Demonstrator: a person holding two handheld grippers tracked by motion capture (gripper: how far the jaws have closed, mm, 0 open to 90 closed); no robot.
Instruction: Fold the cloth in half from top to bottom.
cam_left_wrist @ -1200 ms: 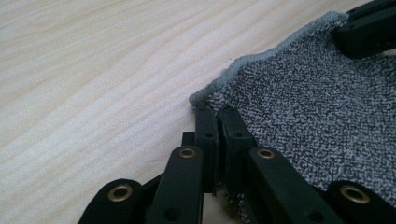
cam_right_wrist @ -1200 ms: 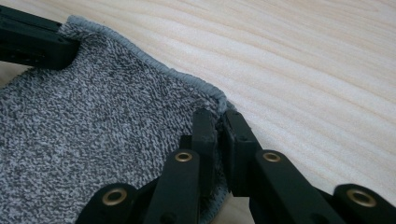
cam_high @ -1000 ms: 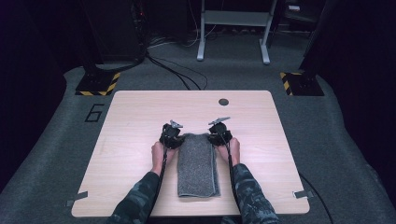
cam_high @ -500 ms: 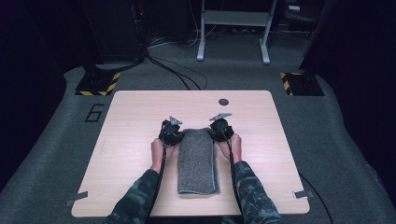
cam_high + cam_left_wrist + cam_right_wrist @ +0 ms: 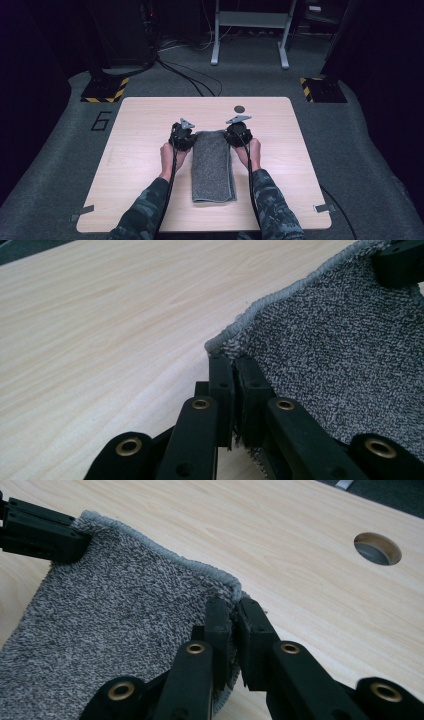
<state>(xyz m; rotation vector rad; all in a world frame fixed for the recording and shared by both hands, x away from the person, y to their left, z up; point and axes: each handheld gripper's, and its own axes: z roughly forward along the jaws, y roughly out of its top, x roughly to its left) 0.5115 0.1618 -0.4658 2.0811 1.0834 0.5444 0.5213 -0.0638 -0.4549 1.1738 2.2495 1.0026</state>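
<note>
both far corners of the grey towel (image 5: 214, 162) have lifted slightly since a second ago, left gripper (image 5: 235, 371) and right gripper (image 5: 234, 611) each clamped on one; fold underway.

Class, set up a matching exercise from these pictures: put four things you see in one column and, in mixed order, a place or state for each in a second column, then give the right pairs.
Things:
1. left gripper
2. right gripper
3. round hole
4. towel

Places or states:
A. in the tabletop, beyond the towel
B. folded, grey, on the table
C. shut on the towel's far left corner
D. shut on the towel's far right corner

Pairs: 1-C, 2-D, 3-A, 4-B
</note>
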